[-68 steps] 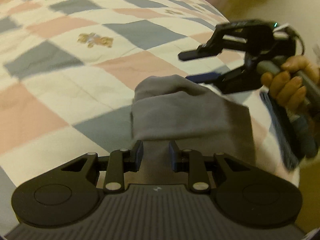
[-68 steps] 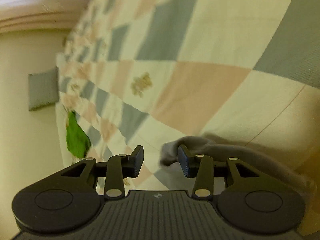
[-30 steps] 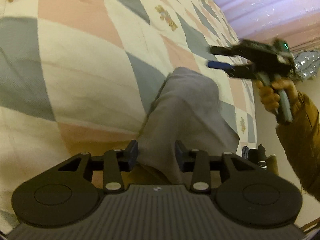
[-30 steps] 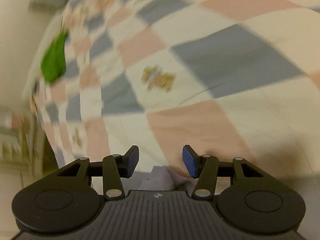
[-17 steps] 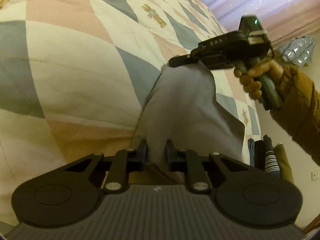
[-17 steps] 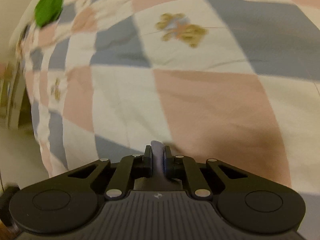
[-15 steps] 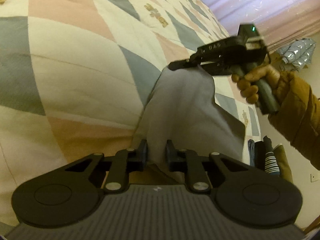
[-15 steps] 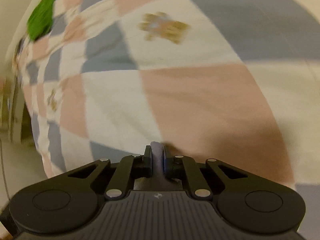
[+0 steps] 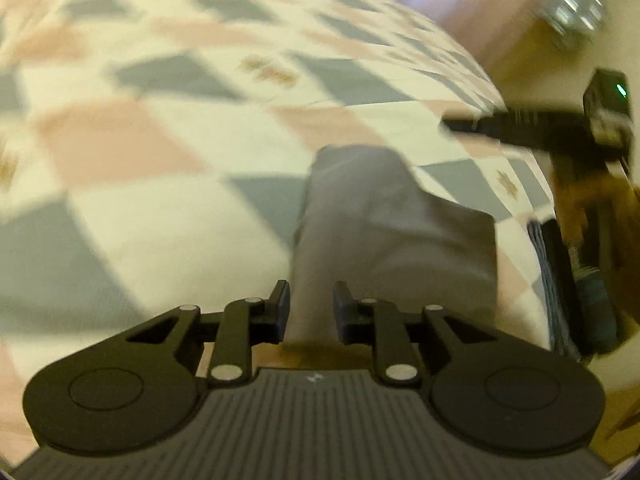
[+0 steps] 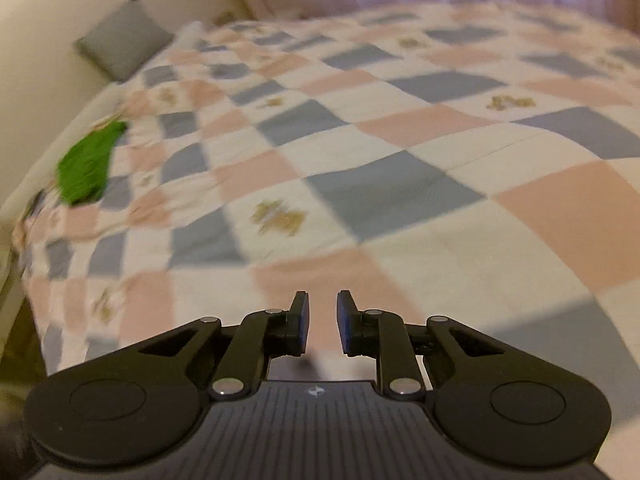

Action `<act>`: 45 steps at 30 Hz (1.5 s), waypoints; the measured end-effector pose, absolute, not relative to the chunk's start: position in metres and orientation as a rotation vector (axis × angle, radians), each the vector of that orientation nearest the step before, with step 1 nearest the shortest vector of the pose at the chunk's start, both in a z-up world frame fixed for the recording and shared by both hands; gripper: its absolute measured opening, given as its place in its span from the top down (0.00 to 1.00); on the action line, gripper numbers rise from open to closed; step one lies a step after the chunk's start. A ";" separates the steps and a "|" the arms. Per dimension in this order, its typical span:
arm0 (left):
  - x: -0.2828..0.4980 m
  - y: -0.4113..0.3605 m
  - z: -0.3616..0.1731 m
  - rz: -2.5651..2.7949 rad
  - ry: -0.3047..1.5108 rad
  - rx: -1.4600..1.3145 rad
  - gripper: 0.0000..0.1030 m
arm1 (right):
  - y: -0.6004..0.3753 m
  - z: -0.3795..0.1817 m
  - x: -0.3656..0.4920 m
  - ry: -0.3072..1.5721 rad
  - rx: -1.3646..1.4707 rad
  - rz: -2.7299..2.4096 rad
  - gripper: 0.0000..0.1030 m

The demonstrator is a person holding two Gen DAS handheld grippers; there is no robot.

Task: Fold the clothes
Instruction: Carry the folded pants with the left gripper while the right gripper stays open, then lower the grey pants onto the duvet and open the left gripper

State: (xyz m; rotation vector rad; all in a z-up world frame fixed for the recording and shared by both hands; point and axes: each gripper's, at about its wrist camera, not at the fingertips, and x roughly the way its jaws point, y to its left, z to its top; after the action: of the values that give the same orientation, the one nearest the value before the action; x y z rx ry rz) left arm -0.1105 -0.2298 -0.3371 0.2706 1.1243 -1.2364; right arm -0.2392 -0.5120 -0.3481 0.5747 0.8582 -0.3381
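Nearest, at the left gripper (image 9: 311, 292): a narrow gap, filled by the near edge of the grey cloth (image 9: 380, 220). Could not tell whether pinched or merely straddled. Lay lengthwise on the checked quilt (image 9: 160, 140), humped and uneven at the far end, one corner jutting right. Beyond it, the right gripper (image 10: 322, 300): slightly parted, holding nothing, raised clear of the cloth.

Risks, as judged: dragging the layers askew if pulled back while clamped; sliding the near end off the bed's edge; pressing that far hump into a crooked crease if folded over without smoothing.
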 end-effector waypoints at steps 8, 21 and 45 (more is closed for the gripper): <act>-0.138 -0.280 -0.385 -1.316 1.108 0.433 0.90 | -0.415 -0.391 -0.282 0.931 0.369 -0.331 1.00; -0.133 -0.361 -0.343 -1.478 0.850 0.545 0.91 | -0.426 -0.339 -0.364 0.686 0.511 -0.668 0.89; -0.154 -0.285 -0.374 -1.560 0.923 0.801 0.89 | -0.325 -0.384 -0.343 0.904 0.427 -0.801 0.76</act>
State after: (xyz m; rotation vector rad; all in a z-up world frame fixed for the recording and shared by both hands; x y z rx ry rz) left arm -0.1540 -0.2846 -0.3740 0.8008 0.9227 -1.5605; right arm -0.3433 -0.3246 -0.3838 0.4273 0.9039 -0.8012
